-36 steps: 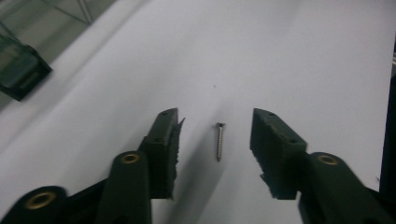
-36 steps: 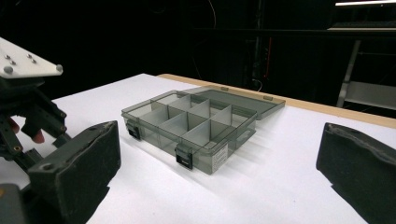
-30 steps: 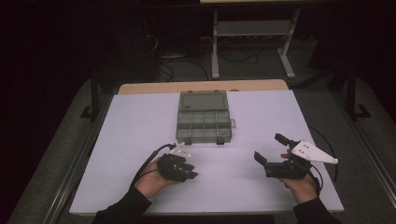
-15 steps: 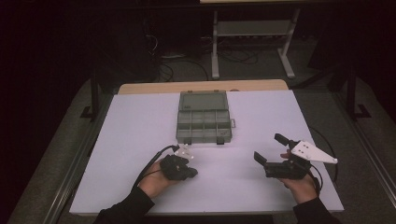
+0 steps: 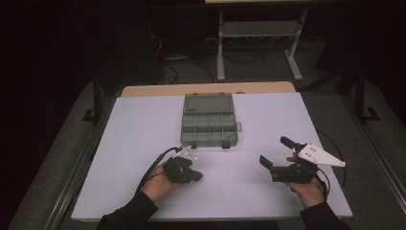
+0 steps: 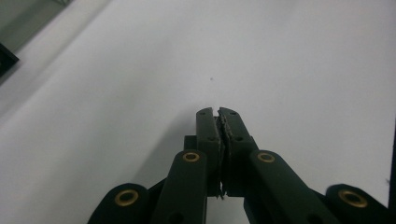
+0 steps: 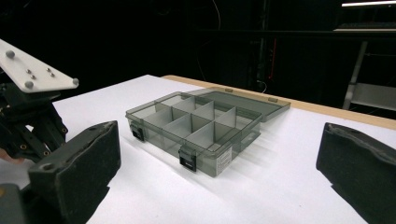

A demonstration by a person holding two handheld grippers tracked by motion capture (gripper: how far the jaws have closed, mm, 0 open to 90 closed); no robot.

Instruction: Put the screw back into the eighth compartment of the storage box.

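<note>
A grey clear plastic organizer box (image 5: 208, 125) lies open at the middle of the white table (image 5: 143, 124), its lid flat behind it and its compartments (image 7: 194, 122) looking empty. My left gripper (image 5: 196, 177) rests low on the table in front of the box and to its left. It is shut with nothing between its fingertips (image 6: 208, 117). My right gripper (image 5: 275, 151) is held in front of the box and to its right. Its pads (image 7: 81, 161) stand wide open, facing the box and holding nothing.
The left gripper's white plate (image 7: 33, 65) sits at the left edge of the right gripper view. Beyond the table's wooden far edge (image 5: 206, 89) are a metal stand (image 5: 258, 33) and cables on a dark floor. Bare table surface surrounds the box.
The left gripper has shifted very slightly in the hand. The right gripper and the box have stayed put.
</note>
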